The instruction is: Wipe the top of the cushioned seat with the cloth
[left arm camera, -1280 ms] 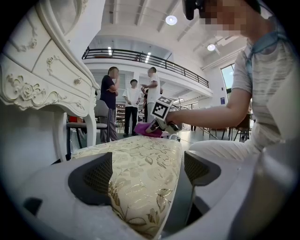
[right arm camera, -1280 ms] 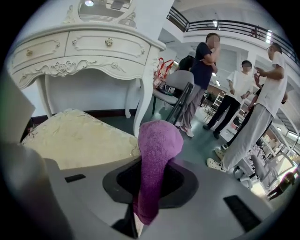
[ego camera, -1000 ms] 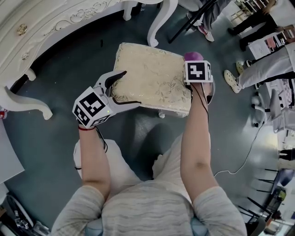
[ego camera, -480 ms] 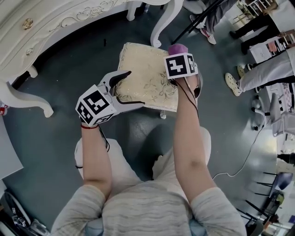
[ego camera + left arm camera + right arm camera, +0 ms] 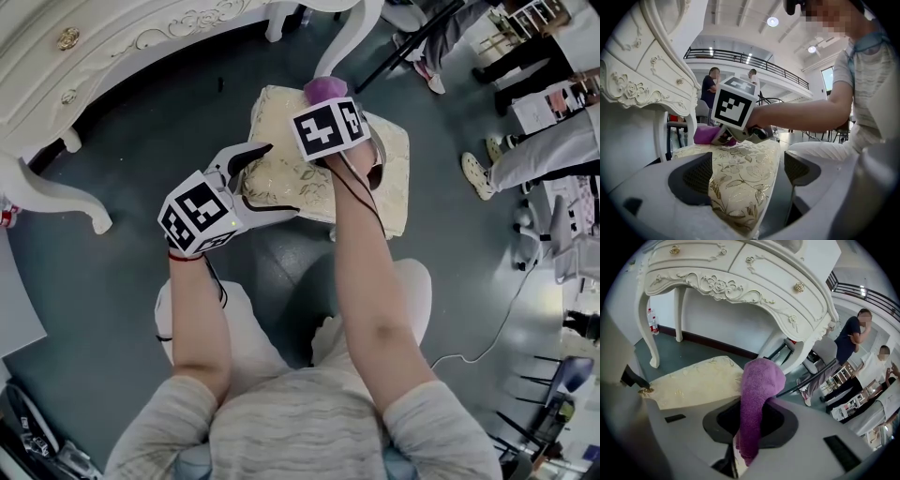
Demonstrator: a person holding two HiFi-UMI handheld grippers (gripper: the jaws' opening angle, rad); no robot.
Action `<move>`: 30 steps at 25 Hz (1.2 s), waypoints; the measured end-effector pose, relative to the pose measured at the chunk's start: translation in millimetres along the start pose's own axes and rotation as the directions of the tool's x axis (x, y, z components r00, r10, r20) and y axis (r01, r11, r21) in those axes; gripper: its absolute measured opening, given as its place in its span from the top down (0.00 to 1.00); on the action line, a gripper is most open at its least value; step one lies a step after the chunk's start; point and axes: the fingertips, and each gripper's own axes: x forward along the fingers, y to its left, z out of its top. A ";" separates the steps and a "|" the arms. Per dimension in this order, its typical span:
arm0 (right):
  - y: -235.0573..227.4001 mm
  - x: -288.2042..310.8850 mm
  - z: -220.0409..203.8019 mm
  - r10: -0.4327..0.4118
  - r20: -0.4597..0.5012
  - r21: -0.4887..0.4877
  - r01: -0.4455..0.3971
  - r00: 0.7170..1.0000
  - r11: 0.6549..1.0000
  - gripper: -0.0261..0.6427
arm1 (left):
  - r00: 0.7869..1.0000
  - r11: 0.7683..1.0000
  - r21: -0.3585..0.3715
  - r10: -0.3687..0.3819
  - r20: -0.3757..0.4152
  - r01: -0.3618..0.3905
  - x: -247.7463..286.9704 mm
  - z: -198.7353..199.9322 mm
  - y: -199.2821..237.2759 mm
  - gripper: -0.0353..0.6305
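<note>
The cushioned seat [image 5: 384, 164] is cream with a gold leaf pattern and stands on the dark floor in front of my knees. My right gripper [image 5: 325, 101] is over its far edge, shut on a purple cloth [image 5: 323, 88] that rests on the seat top. In the right gripper view the cloth [image 5: 758, 390] bulges out between the pads above the seat [image 5: 693, 383]. My left gripper [image 5: 281, 178] straddles the near left corner and is shut on it. The left gripper view shows that corner [image 5: 740, 183] between the pads.
A white carved dressing table [image 5: 112, 42] curves along the back left, with one leg [image 5: 342, 42] just beyond the seat. Several people stand at the right [image 5: 539, 141]. Black chair legs [image 5: 403, 42] and a thin cable [image 5: 497, 323] cross the floor.
My right gripper has slid the purple cloth leftward along the seat's far edge, from the far right corner towards the far left. The left gripper has kept its hold on the corner.
</note>
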 end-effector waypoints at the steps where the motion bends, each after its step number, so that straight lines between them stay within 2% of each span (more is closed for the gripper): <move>1: 3.2 -0.1 3.0 0.004 0.004 -0.005 -0.004 1.000 1.000 0.86 | 1.000 1.000 -0.002 0.001 0.000 -0.001 -0.6 -0.3 0.5 0.23; 17: 44.4 -9.2 31.2 0.071 0.089 -0.089 -0.063 0.994 0.994 0.86 | 1.000 1.000 -0.016 0.026 0.010 -0.025 -10.8 -2.4 7.3 0.23; 23: 67.1 -24.1 34.5 0.149 0.170 -0.174 -0.119 0.974 0.978 0.86 | 0.999 0.999 -0.023 0.043 0.010 -0.043 -16.6 -4.1 11.8 0.23; 30: 85.7 -39.5 25.2 0.221 0.196 -0.249 -0.170 0.955 0.954 0.86 | 0.999 0.999 -0.018 0.043 0.016 -0.043 -18.6 0.2 10.4 0.23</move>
